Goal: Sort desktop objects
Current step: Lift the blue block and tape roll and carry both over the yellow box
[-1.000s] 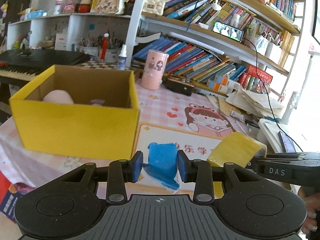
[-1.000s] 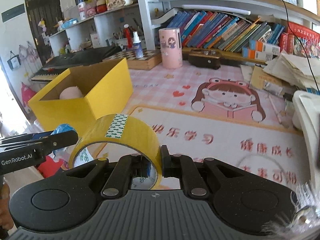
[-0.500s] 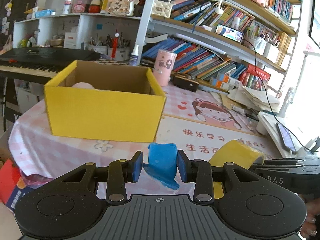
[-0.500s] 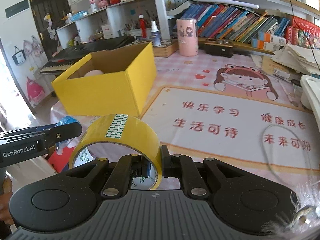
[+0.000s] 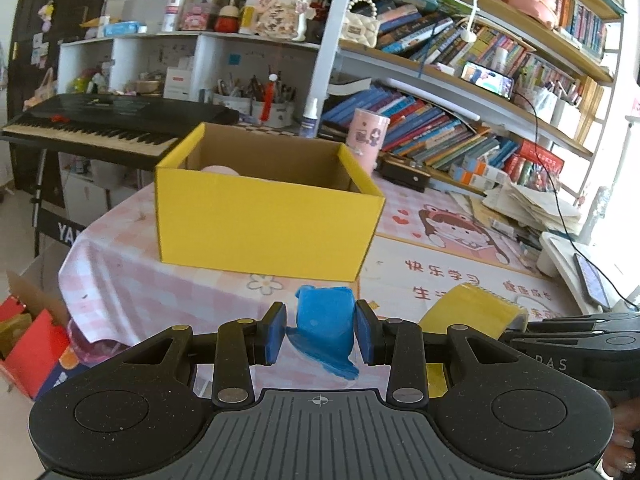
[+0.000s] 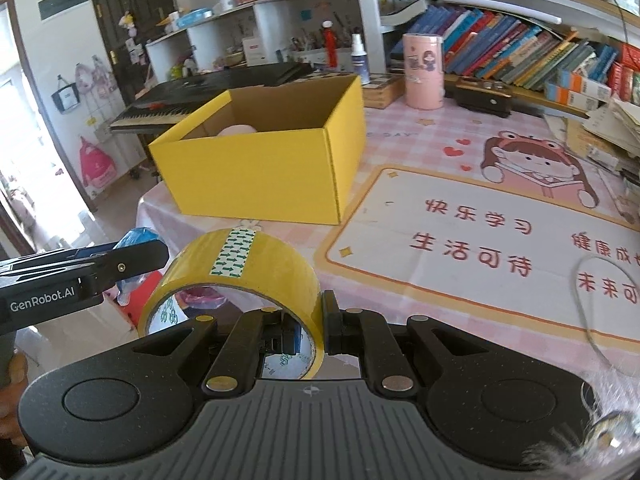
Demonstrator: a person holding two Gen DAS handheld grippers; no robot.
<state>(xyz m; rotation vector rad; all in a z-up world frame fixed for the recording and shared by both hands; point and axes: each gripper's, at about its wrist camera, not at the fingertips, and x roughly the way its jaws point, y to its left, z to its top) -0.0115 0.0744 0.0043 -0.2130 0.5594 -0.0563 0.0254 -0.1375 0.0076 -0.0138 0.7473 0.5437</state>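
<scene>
Left gripper point(image 5: 320, 334): my jaws pinch a crumpled blue wad of plastic-like material point(image 5: 326, 330); it sits squarely between both blue pads, its tail hanging below them.
Right gripper point(image 6: 308, 330): my jaws press together on the wall of a wide yellow roll of packing tape point(image 6: 240, 276); one finger inside the ring, one outside, the roll standing out to the left.
Open yellow cardboard box point(image 5: 264, 220): near the left edge of the pink checked tablecloth point(image 5: 116, 264), ahead of both grippers.
Pale pink rounded object point(image 6: 236, 130): inside the box, at its far left corner.
</scene>
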